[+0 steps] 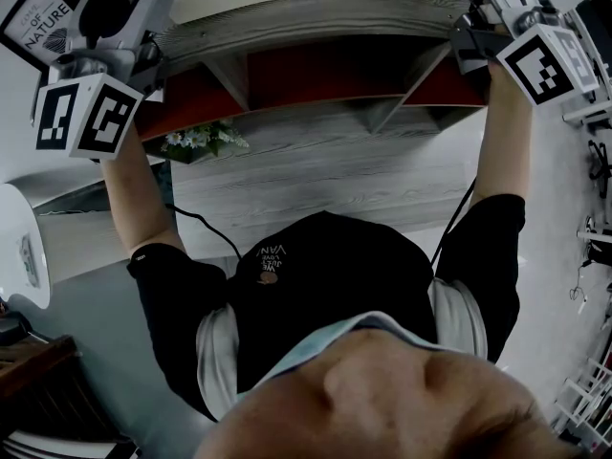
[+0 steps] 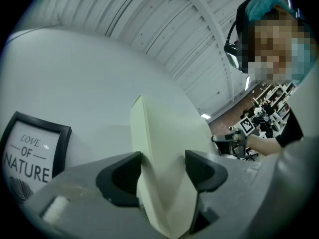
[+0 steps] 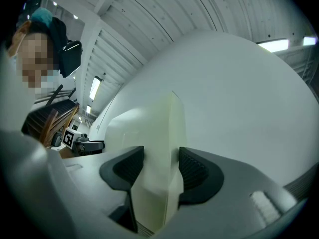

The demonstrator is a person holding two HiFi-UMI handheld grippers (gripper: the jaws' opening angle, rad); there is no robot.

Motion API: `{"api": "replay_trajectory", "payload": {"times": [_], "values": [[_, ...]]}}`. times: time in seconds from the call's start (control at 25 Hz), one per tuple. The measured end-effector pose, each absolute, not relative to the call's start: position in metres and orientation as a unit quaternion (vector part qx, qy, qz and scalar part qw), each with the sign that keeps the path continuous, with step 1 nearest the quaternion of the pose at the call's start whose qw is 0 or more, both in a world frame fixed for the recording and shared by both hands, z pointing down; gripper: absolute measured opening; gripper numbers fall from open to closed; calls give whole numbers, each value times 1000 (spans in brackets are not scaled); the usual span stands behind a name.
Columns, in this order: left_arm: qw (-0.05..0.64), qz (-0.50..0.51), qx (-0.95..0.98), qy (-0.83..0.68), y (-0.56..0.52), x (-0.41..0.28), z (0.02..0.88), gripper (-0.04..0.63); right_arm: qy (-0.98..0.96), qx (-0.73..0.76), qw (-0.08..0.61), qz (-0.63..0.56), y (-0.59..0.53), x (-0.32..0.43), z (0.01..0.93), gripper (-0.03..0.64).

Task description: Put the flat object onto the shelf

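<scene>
Grey wooden shelf (image 1: 316, 17) with 3 red-backed compartments; white flowers (image 1: 199, 142) at its left end.

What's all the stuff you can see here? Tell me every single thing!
flat panel: one, cream, held up between both grippers
shelf: one, grey wood with red back panels, in front of the person
flowers: one bunch, white with green leaves, by the shelf's left side
framed picture: one, black frame, white print reading LOVE OF NATURE, left of the panel
cable: one, black, beside the left arm
left gripper: one, grey, closed on the panel
right gripper: one, grey, closed on the panel
marker cubes: two, black and white, one per gripper
arms: two, black sleeves, raised
</scene>
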State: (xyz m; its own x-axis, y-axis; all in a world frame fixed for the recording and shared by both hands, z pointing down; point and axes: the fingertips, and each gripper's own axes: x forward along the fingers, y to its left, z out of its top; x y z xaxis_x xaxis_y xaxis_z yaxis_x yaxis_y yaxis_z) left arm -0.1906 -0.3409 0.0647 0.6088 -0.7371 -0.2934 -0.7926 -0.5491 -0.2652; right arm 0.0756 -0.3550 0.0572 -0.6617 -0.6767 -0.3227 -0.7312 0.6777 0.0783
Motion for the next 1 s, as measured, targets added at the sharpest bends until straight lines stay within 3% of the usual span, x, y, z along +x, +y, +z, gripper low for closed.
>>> {"api": "replay_trajectory", "payload": {"times": [1.0], "values": [[176,79,-876,442,-335,-197,70,318,892,-412,162,92,-347,88,54,244]]}}
